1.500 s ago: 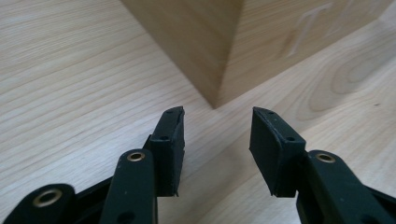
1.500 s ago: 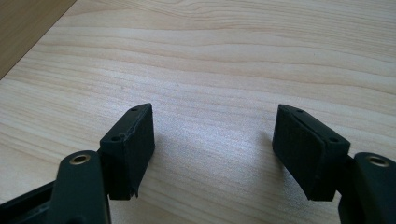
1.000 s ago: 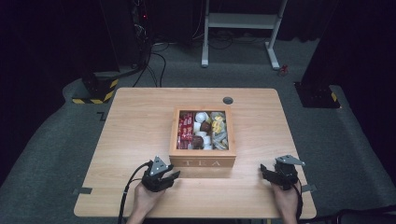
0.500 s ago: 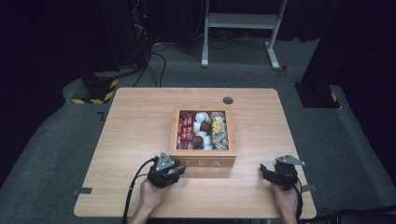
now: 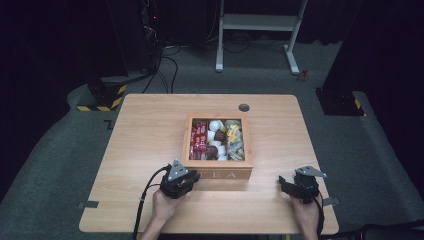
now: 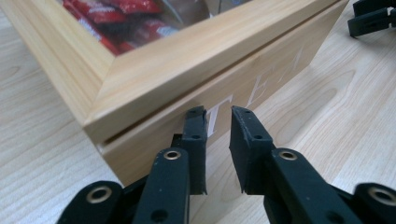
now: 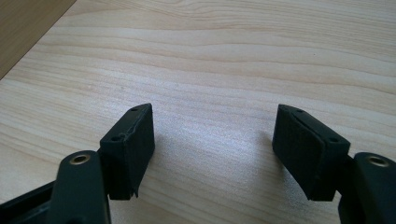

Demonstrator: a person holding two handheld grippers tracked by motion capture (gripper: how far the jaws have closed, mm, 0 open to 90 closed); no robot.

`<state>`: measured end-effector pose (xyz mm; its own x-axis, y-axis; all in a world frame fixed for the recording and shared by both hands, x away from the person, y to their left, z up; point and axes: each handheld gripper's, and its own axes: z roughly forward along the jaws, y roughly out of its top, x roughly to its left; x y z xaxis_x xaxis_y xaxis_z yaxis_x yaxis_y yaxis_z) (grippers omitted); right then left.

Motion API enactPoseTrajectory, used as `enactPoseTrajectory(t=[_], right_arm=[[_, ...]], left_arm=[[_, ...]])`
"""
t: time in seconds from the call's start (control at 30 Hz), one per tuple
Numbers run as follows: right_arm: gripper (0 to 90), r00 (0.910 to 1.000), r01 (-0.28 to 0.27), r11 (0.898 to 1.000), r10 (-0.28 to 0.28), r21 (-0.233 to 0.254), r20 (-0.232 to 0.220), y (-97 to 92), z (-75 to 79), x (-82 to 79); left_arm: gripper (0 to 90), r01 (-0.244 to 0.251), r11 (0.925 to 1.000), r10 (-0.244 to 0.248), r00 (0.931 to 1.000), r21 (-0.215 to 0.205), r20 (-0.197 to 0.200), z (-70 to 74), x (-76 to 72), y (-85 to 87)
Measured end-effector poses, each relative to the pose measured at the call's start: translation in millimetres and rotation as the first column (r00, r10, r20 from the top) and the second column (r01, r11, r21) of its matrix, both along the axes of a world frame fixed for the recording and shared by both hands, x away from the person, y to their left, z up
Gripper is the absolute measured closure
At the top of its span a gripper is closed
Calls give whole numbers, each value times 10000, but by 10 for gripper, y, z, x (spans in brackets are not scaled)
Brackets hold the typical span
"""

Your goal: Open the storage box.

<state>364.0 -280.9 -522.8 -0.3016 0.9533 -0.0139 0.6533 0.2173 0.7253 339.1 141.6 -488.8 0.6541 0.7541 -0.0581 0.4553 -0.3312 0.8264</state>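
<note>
So the light wooden tea box with the clear-window lid [image 5: 218,146] sits mid-table, lid down. Left gripper [image 6: 218,114] has its jaws narrowing, nothing pinched between them, tips right at the box's near front by the lid seam. Right gripper [image 7: 215,149] rests wide open, near right. Opening hasn't started, I'd say.

the tea box [image 5: 218,172] stands mid-desk [image 5: 145,130], its front wall blocking the left gripper [image 6: 218,116], whose fingers [image 6: 195,135] have just been closing with nothing between them. bare desk lies open either side of the box and around the right gripper [image 7: 212,140].
</note>
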Motion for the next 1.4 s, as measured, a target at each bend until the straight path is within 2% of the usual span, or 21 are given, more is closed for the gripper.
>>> enactPoseTrajectory(t=[0.2, 0.33, 0.57, 0.7, 0.97, 1.4], right_arm=[[297, 10000, -2, 10000, 2, 0, -1, 0, 0, 0], [297, 10000, -3, 10000, 3, -1, -1, 0, 0, 0], [296, 10000, -4, 10000, 4, 0, 2, 0, 0, 0], [296, 10000, -1, 10000, 1, 0, 0, 0, 0, 0], [296, 10000, -2, 10000, 2, -2, 0, 0, 0, 0], [296, 10000, -6, 10000, 6, -1, -3, 0, 0, 1]], left_arm=[[804, -42, 10000, 42, 9999, -38, 106, 42, 3, -36], [814, -213, 9995, 217, 9996, -214, 198, 73, 10, -36], [850, -237, 9996, 239, 9996, -158, 125, 83, 20, -47], [860, -304, 9995, 306, 9991, -88, 290, 88, 21, -74], [871, -286, 9993, 292, 9992, -222, 268, 109, 44, -117], [872, -189, 9990, 195, 9997, -401, 147, 227, 111, -146]])
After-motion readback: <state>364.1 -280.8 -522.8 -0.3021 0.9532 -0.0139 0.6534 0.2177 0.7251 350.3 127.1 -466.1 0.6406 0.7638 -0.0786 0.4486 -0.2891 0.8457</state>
